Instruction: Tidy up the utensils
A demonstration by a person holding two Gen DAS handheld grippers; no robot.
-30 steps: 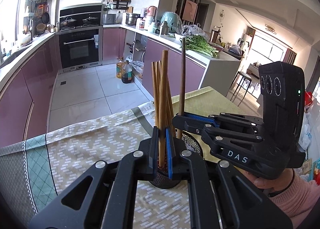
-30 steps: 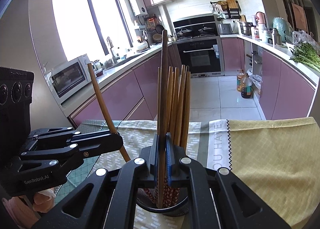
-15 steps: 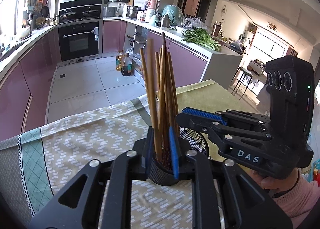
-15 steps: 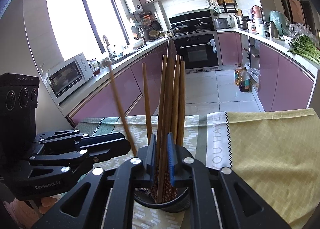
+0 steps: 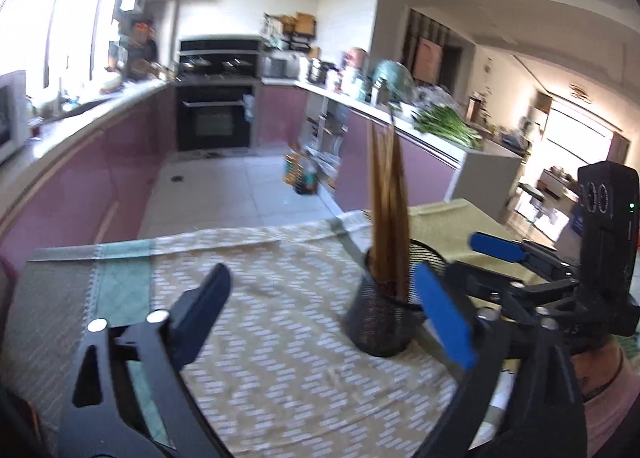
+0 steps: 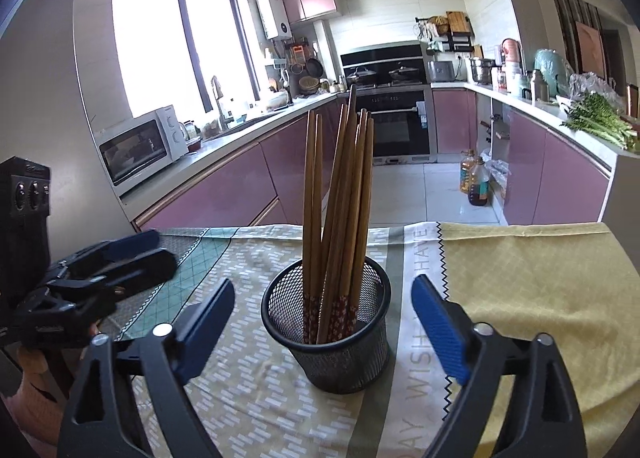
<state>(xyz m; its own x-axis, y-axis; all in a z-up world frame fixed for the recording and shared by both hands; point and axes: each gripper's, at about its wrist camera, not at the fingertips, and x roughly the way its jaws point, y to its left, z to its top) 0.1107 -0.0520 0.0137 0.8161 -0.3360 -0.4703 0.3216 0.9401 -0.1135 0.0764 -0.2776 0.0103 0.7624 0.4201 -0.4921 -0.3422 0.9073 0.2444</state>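
Chopsticks (image 6: pixel 340 194) (brown, patterned tips) stand bunched in mesh holder (image 6: pixel 340 342).

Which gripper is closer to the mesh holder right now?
Right, as far as the views show. The right gripper has the mesh holder centred between its open jaws. The left gripper sits off to the holder's side, jaws open on bare tablecloth.

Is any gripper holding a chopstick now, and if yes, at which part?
Nothing is held. Both grippers have just been opening: the left gripper and right gripper stand wide, and all chopsticks rest in the mesh cup.
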